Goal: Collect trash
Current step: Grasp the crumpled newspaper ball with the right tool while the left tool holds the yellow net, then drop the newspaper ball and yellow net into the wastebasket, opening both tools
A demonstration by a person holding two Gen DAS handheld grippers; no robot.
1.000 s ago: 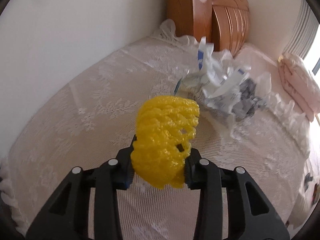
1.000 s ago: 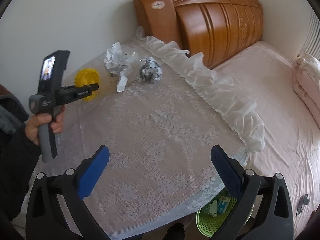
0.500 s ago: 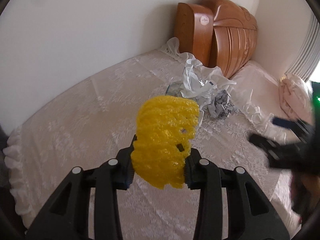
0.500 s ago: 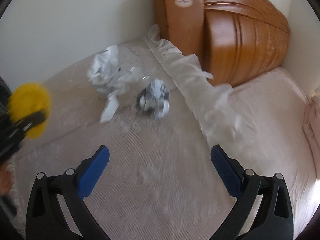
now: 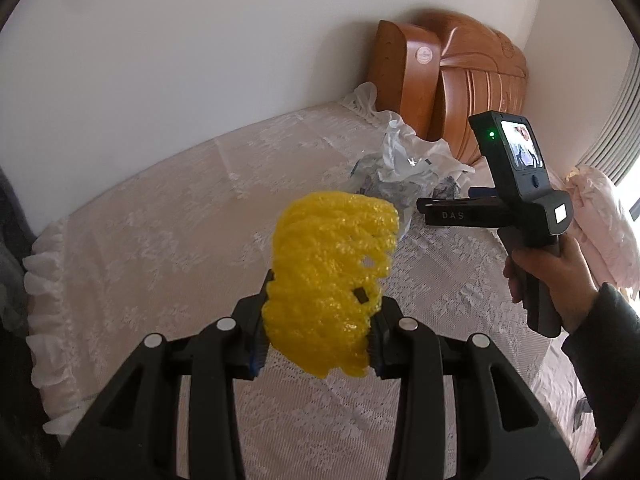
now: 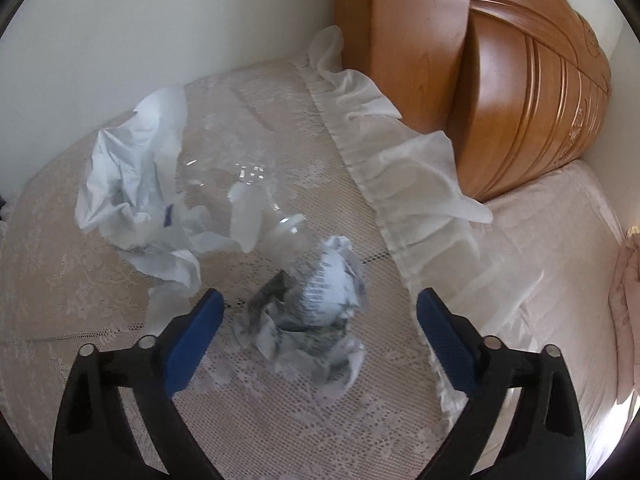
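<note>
My left gripper is shut on a yellow foam net and holds it above the lace-covered table. My right gripper is open, its blue pads either side of a crumpled newspaper ball on the lace cloth. Just beyond lie a clear plastic wrapper and a crumpled white plastic bag. In the left wrist view the right gripper hovers over the same white bag.
A wooden headboard stands behind the table. A bed with a pink cover lies to the right. A white ruffled cloth edge hangs over the table's right side. A white wall runs along the back.
My right gripper has moved forward over the table to the newspaper ball, still open. My left gripper has drawn back and up with the yellow net held.
</note>
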